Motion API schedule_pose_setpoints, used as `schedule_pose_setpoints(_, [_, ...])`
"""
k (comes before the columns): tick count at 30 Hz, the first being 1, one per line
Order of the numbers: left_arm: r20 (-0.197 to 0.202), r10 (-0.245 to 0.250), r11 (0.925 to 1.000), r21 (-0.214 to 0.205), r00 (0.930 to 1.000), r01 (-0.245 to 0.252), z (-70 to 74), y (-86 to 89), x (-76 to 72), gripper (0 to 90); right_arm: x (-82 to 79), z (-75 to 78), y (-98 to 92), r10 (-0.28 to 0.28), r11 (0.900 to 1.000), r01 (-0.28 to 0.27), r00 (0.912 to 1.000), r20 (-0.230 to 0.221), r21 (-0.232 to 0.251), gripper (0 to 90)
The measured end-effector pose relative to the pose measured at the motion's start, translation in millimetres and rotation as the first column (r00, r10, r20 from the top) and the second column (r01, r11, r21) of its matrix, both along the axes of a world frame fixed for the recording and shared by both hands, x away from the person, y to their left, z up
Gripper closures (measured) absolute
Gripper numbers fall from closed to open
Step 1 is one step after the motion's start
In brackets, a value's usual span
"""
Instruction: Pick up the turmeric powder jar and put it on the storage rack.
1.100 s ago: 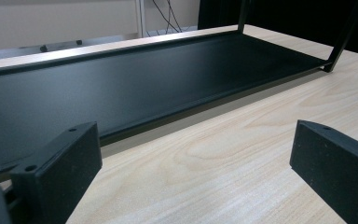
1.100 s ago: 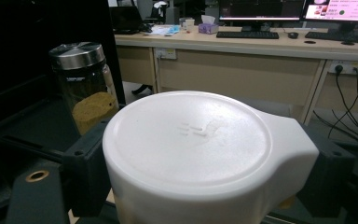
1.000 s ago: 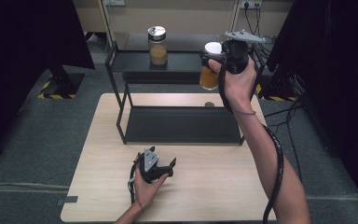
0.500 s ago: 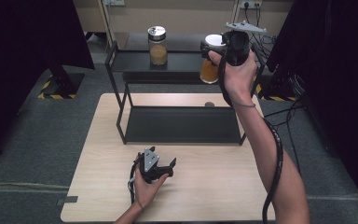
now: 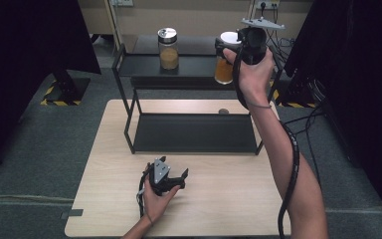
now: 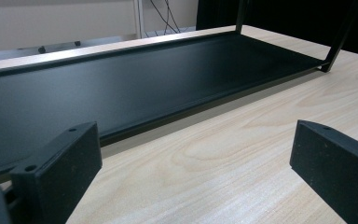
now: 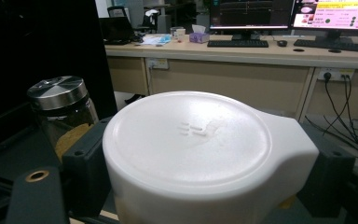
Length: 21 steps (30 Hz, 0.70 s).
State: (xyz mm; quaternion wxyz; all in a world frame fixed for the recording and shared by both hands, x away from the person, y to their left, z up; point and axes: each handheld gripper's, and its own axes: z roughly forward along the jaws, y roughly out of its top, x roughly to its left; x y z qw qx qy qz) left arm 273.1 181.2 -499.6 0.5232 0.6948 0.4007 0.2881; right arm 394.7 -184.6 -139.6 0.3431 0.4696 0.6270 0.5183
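My right gripper [image 5: 227, 46] is raised at the right end of the black rack's top shelf [image 5: 194, 67], shut on the white lid [image 5: 229, 37] of a jar with orange contents [image 5: 223, 70]. In the right gripper view the white lid [image 7: 191, 135] sits squeezed between the two black pads [image 7: 81, 168]. I cannot tell whether the jar's base touches the shelf. A second jar with a silver lid [image 5: 168, 49] [image 7: 63, 109] stands on the same shelf to its left. My left gripper [image 5: 171, 170] [image 6: 191, 172] rests on the wooden table [image 5: 229, 199], open with nothing between its jaws.
The rack's lower tray [image 5: 194, 132] [image 6: 121, 88] lies bare just beyond the left gripper. Thin black rack posts [image 5: 129, 114] rise at its corners. A cable [image 5: 291, 169] hangs along the right forearm. Dark screens stand left and right of the table.
The right hand has shifted slightly up and away with the white-lidded jar still gripped. The left hand and its gripper have stayed where they were.
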Motion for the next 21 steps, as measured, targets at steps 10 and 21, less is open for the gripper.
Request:
schedule_pose_setpoints(10, [0.0,-0.001,1.0,-0.002,1.0,0.001,-0.2,0.2,-0.1,1.3,12.6,-0.9,3.3,-0.026,0.9997,0.026,0.9997,0.002,-0.004,20.0])
schedule_pose_setpoints(21, [0.0,-0.002,1.0,-0.003,1.0,0.002,-0.2,0.4,0.0,1.3,22.7,0.8,7.0,-0.031,0.9995,0.031,0.9995,0.001,-0.009,20.0])
